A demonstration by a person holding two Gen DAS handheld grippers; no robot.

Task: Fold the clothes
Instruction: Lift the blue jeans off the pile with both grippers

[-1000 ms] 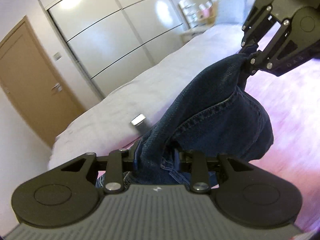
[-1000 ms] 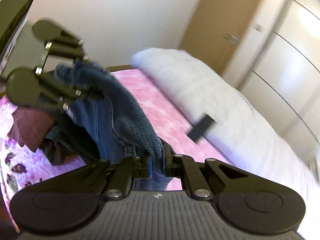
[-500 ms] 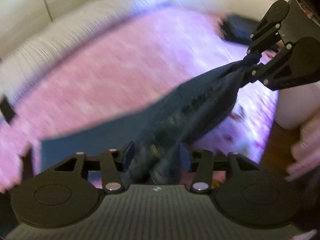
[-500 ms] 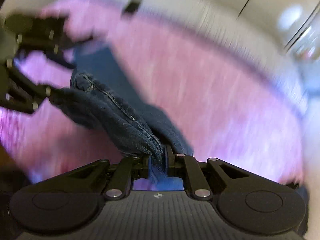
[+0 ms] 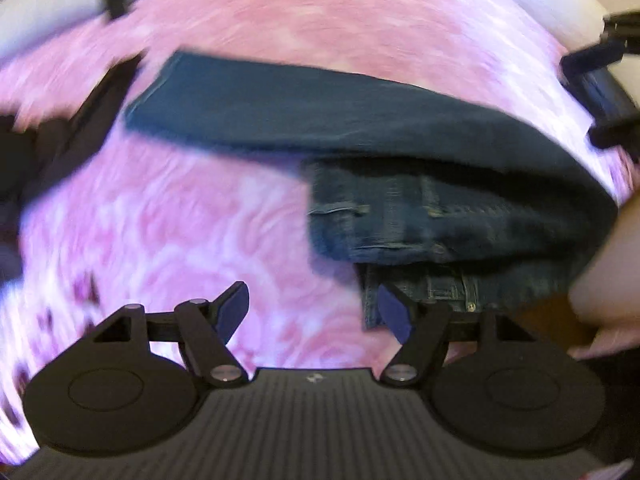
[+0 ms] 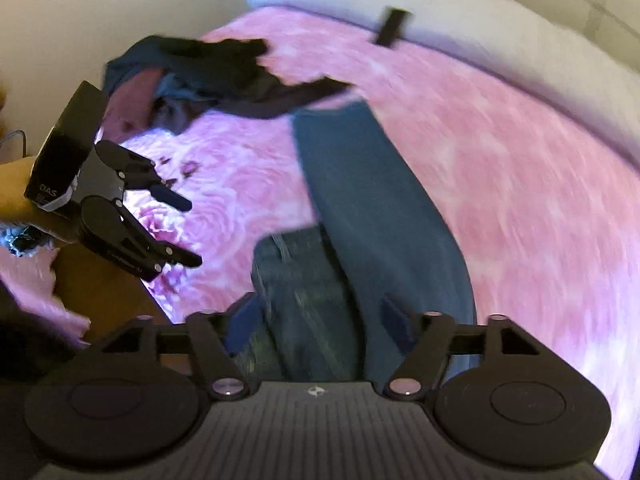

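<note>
A pair of dark blue jeans (image 5: 360,128) lies stretched out on the pink floral bedspread (image 5: 168,232), waistband end near me, legs running away. The jeans also show in the right wrist view (image 6: 372,208). My left gripper (image 5: 312,312) is open and empty, just left of the waistband. It also shows in the right wrist view (image 6: 188,232), open above the bedspread. My right gripper (image 6: 316,320) is open, its jaws either side of the waistband without pinching it. Part of it shows at the right edge of the left wrist view (image 5: 604,92).
A heap of dark and maroon clothes (image 6: 192,76) lies at the far left of the bed. A white duvet (image 6: 500,36) lies along the far side with a small dark object (image 6: 390,26) on it. A brown wooden bed edge (image 6: 100,284) shows lower left.
Both grippers held the jeans up in the air, swung them down onto the bedspread and opened. The jeans now lie flat and released.
</note>
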